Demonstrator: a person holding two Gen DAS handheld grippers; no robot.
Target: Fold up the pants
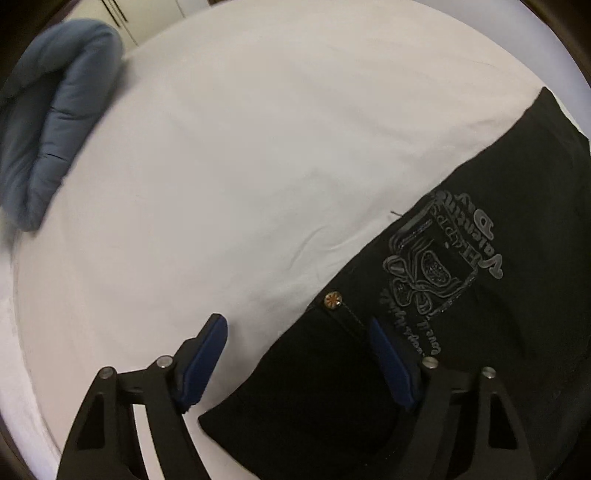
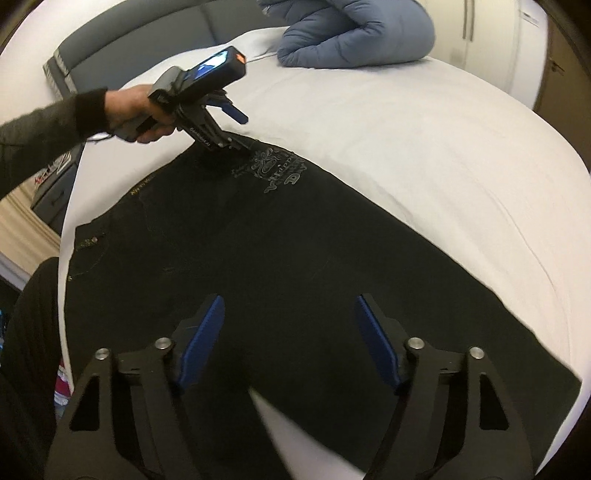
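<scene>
The black pants [image 2: 280, 280] are being spread flat across the white bed [image 2: 443, 155]. The left gripper [image 1: 299, 354], fingers released, is being poised at the waistband corner, at five o'clock in its view, seemingly for pinching; the right gripper [image 2: 290, 339] is being hovered, fingers released, above the legs.

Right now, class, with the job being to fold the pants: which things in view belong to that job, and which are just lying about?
Belongs to the job:
black pants
left gripper, open
right gripper, open
white bed, the folding surface

Just lying about:
blue quilted duvet, bundled at the bed's far end
grey headboard
</scene>
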